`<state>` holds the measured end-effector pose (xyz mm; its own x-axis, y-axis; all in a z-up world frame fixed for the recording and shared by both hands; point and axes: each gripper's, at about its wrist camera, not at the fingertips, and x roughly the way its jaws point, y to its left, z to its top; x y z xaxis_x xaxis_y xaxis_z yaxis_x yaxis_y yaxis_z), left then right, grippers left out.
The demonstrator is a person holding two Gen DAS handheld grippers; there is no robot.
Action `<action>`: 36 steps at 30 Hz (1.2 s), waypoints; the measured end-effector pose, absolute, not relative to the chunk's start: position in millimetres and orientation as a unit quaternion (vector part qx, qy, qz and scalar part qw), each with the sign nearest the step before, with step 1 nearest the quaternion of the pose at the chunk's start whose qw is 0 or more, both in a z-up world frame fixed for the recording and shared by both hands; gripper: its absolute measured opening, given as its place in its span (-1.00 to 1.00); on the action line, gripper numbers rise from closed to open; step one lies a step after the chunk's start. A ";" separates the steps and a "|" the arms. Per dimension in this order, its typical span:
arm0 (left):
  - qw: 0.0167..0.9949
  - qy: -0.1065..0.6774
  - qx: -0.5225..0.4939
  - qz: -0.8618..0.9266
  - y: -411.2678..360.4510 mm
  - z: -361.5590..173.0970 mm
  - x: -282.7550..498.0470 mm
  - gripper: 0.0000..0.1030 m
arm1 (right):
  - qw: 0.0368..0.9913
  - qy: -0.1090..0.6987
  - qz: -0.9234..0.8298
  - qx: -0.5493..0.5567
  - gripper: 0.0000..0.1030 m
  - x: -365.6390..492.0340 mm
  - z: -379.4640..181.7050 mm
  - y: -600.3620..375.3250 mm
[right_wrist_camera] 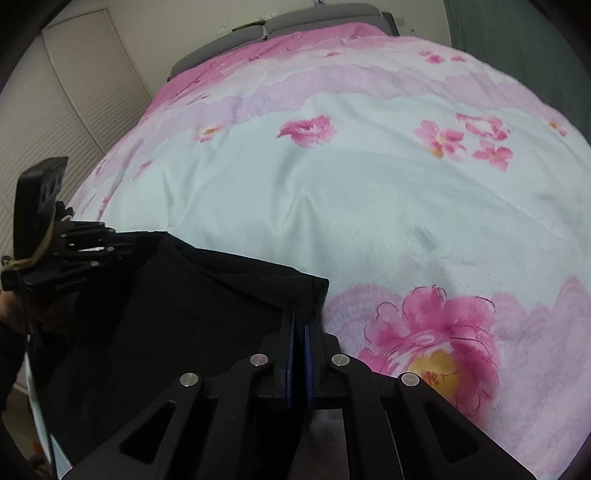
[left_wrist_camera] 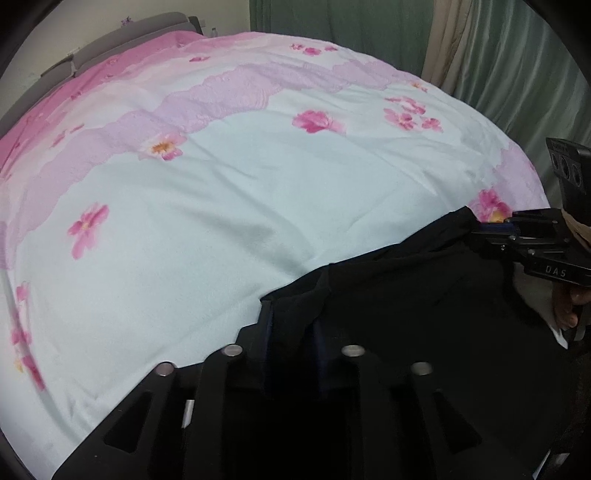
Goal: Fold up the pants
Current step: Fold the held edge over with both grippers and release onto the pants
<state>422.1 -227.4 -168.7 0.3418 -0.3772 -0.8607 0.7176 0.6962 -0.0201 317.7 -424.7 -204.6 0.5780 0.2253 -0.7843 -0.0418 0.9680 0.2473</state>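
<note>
The black pants [left_wrist_camera: 399, 295] hang stretched between my two grippers at the near edge of the bed. My left gripper [left_wrist_camera: 291, 325] is shut on the pants' top edge at one corner. My right gripper [right_wrist_camera: 301, 325] is shut on the other corner of the pants [right_wrist_camera: 177, 306], its blue pads pinching the cloth. In the left wrist view the right gripper [left_wrist_camera: 491, 225] shows at the right edge, holding the cloth. In the right wrist view the left gripper [right_wrist_camera: 122, 240] shows at the left, also on the cloth. The lower part of the pants is hidden.
The bed is covered by a pale blue and pink flowered quilt [left_wrist_camera: 221, 206], also seen in the right wrist view [right_wrist_camera: 369, 206]. A grey headboard [right_wrist_camera: 295, 22] stands at the far end. Green curtains [left_wrist_camera: 498, 55] hang on the right, a white louvered door [right_wrist_camera: 74, 92] on the left.
</note>
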 end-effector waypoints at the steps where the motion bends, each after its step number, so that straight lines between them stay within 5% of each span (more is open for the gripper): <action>1: 0.802 0.452 0.188 -0.342 -224.6 -162.1 416.5 -0.12 | 0.884 0.451 0.074 0.095 -0.66 315.1 -200.7 -422.9; 3: 0.811 0.437 0.193 -0.339 -218.3 -151.5 404.4 0.16 | 0.889 0.449 0.052 0.076 -0.11 305.9 -190.5 -422.0; 13: 0.857 0.371 0.186 -0.306 -152.3 -116.1 292.6 0.32 | 0.904 0.414 -0.001 0.104 -0.05 187.1 -136.2 -416.5; 17: 0.875 0.361 0.174 -0.273 -118.5 -116.7 244.1 0.35 | 0.918 0.380 -0.019 0.113 0.30 138.2 -121.5 -383.2; 21: 0.894 0.362 0.131 -0.229 -89.5 -117.6 212.1 0.43 | 0.923 0.363 -0.034 0.127 0.31 110.3 -118.0 -356.5; 24: 0.907 0.345 0.112 -0.215 -79.9 -116.7 192.4 0.71 | 0.917 0.359 -0.053 0.168 0.32 93.9 -125.8 -350.8; 29: 0.908 0.351 0.106 -0.202 -74.7 -136.5 185.7 0.71 | 0.890 0.359 -0.088 0.266 0.32 73.6 -148.7 -359.8; 36: 0.894 0.398 0.103 -0.177 -62.9 -179.7 193.4 0.71 | 0.888 0.374 -0.105 0.249 0.32 74.8 -161.3 -350.3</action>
<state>193.4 -62.9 -179.7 0.6199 -0.2344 -0.7489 0.3986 0.9161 0.0432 74.8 -350.3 -161.3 0.6990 0.0002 -0.7151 0.3712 0.8546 0.3630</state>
